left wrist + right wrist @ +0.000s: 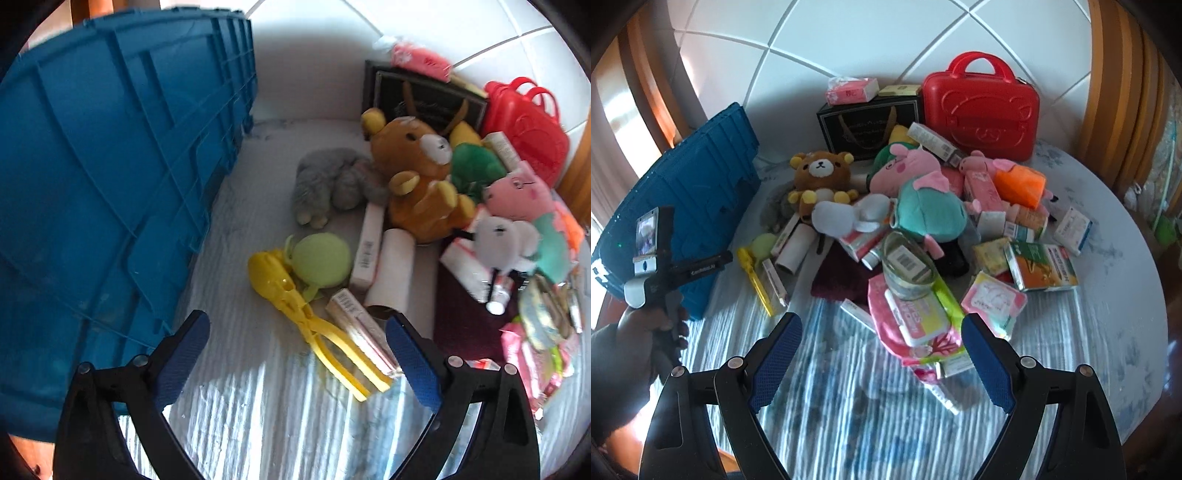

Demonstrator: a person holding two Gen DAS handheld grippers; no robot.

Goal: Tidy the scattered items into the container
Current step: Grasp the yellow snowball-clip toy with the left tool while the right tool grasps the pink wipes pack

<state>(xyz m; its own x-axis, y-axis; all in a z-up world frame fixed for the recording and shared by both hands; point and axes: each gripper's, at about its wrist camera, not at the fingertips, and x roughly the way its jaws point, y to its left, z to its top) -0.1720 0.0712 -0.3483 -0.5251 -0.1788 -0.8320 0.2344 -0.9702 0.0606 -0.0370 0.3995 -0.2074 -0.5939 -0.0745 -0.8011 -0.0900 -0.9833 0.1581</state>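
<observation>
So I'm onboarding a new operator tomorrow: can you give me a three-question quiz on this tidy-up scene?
1. True or false: both the left gripper and the right gripper are open and hold nothing.
2. What sits on top of the black gift bag? A) red case B) pink tissue pack C) brown bear
3. Which toy lies nearest the left gripper, beside the blue crate?

Key
1. True.
2. B, the pink tissue pack.
3. The yellow scoop tongs.
</observation>
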